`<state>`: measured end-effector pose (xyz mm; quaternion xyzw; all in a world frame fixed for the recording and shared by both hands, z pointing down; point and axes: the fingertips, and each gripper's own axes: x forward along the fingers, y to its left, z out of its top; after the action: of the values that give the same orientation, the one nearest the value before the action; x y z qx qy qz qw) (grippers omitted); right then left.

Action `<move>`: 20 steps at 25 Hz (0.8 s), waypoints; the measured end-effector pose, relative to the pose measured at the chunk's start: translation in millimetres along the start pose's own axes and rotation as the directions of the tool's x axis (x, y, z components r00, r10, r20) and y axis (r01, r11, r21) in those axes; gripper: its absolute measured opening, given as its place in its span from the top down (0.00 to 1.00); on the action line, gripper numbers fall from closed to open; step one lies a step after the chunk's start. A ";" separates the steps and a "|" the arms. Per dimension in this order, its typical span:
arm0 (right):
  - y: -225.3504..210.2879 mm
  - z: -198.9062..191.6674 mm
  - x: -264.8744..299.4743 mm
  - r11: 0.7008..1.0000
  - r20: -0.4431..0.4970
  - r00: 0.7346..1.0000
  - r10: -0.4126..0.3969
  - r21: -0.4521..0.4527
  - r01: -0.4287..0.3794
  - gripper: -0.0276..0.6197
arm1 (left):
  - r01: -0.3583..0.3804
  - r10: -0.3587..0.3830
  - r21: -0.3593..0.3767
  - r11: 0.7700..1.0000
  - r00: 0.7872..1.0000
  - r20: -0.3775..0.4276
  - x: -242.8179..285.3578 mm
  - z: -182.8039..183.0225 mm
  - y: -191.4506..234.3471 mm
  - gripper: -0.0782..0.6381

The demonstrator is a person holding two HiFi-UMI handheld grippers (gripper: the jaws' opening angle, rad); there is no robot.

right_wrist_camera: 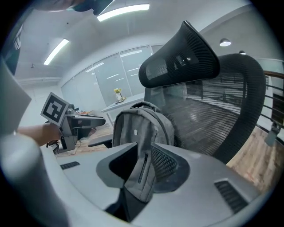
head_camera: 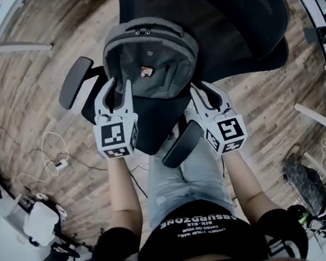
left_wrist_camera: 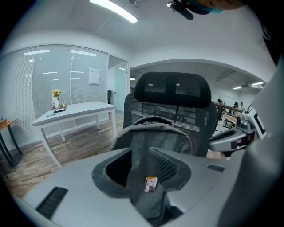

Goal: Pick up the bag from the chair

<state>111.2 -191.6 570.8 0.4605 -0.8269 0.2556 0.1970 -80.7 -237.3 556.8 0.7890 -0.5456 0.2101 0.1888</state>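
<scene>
1. The grey bag sat upright on the seat of the black chair, propped against the backrest and not yet lifted.
2. It looked soft and slightly slumped, with a small label on the front.
3. The left gripper was at its left flank, fingers spread with the fabric lined up in the gap and no squeeze on it.
4. The right gripper was at the right flank, fingers likewise released around a zipped side pocket.
5. By my read, the approach was done. Clamping both sides and raising the bag clear of the armrests remained.
</scene>
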 end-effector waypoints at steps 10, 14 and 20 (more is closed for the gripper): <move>-7.6 -5.9 19.8 1.000 -0.031 0.999 -0.012 0.005 0.013 0.72 | 0.015 -0.009 0.094 0.995 0.998 -0.064 28.0 -7.1 15.4 0.61; -13.4 -13.7 26.4 0.999 -0.040 0.999 -0.021 0.029 0.022 0.69 | 0.005 0.005 0.120 0.993 0.996 -0.085 35.7 -14.8 25.2 0.56; -18.5 -24.2 35.5 0.999 -0.056 0.998 -0.019 0.043 0.022 0.68 | -0.035 0.048 0.161 0.986 0.996 -0.078 45.4 -17.8 47.0 0.52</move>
<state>111.6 -208.7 614.3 0.4659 -0.8106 0.2842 0.2124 -112.7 -279.1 599.4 0.7809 -0.5351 0.2888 0.1427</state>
